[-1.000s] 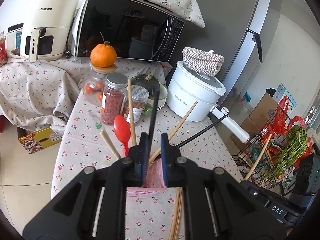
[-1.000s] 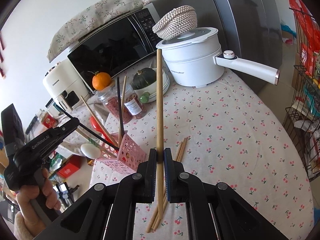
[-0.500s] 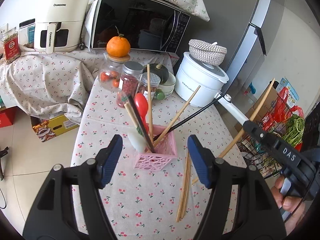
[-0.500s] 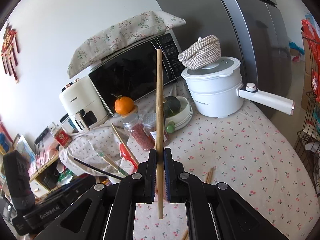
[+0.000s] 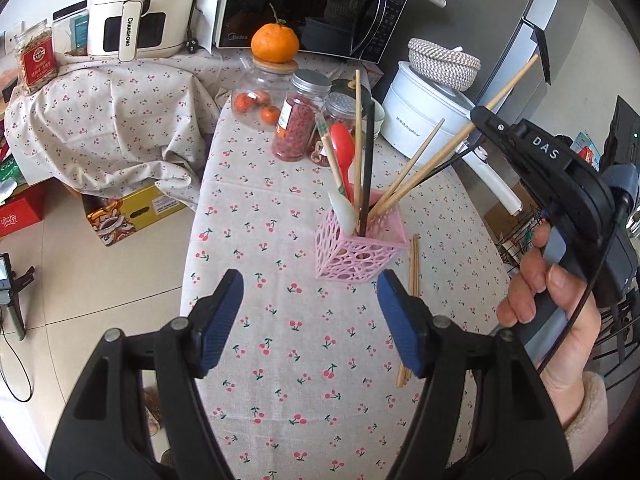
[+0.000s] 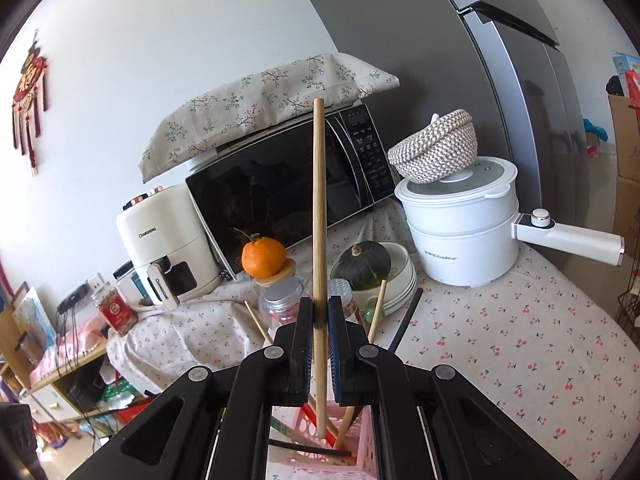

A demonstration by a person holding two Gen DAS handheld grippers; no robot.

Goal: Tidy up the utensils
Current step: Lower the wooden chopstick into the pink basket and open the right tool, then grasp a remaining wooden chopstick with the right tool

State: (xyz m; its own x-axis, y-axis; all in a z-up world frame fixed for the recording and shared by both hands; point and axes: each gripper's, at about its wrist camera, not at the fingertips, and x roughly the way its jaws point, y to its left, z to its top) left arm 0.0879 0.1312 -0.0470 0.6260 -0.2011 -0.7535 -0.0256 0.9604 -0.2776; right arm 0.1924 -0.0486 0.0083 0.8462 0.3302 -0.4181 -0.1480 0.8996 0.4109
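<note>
A wooden chopstick (image 6: 319, 216) is pinched upright by the right gripper (image 6: 319, 316), its tip inside the pink holder (image 5: 362, 248) at frame centre.

"CHANGHONG" is read on the air fryer (image 5: 136, 12), "DAS" on the right gripper's body. The left gripper (image 5: 310, 320) is spread wide, holding nothing. Loose chopsticks (image 5: 412, 276) are partly hidden behind its finger.

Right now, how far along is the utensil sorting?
Mostly done: the pink basket already holds a red spoon, white spoon and several chopsticks. The right gripper is lowering one wooden chopstick in. The loose chopsticks beside it remain; the left gripper is open.
</note>
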